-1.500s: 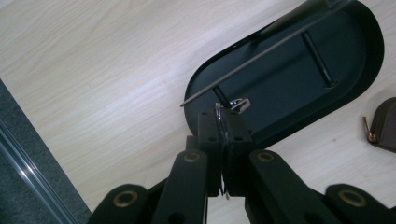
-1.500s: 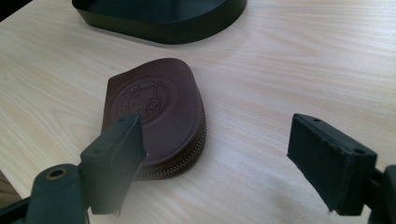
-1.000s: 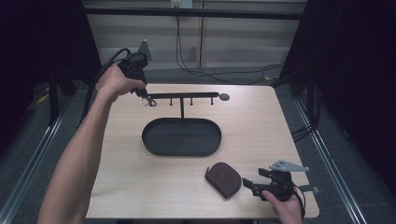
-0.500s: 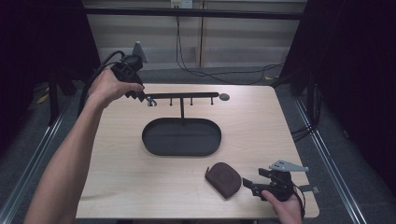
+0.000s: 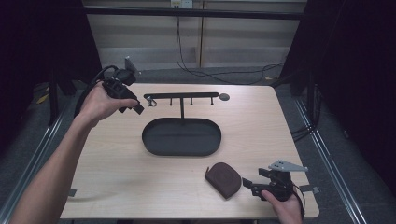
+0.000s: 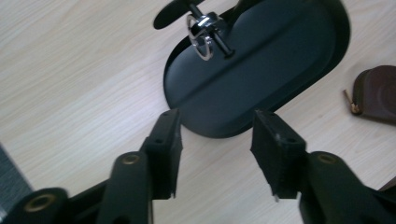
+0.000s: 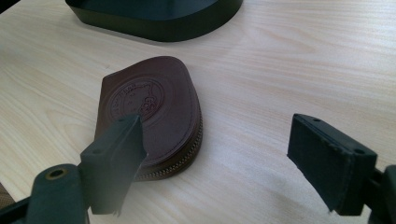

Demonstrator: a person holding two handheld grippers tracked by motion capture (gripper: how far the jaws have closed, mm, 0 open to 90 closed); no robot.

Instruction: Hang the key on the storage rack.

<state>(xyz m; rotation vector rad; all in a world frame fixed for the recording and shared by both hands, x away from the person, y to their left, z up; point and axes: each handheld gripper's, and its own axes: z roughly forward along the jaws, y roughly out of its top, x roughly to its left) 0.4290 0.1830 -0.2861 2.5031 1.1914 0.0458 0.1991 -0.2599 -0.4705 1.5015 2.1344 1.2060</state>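
One key ring (image 6: 203,35) on 1 rack (image 5: 181,96), 1 pouch (image 5: 224,179) — L gripper (image 5: 140,108) jaws just been opening, empty; R gripper (image 5: 247,184) wide apart, empty.

Pouch (image 5: 224,179) on table (image 5: 116,177), before tray (image 5: 181,136); key ring (image 5: 150,101) on rack (image 5: 181,95).

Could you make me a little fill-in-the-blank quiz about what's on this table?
1. The metal key ring hangs from a peg of the black ____.
2. The brown zip pouch lies on the ____, outside the oval tray.
3. The jaws of the left gripper hold ____.
4. The gripper nearest the pouch is the ____ gripper.

Missing words: rack; table; nothing; right
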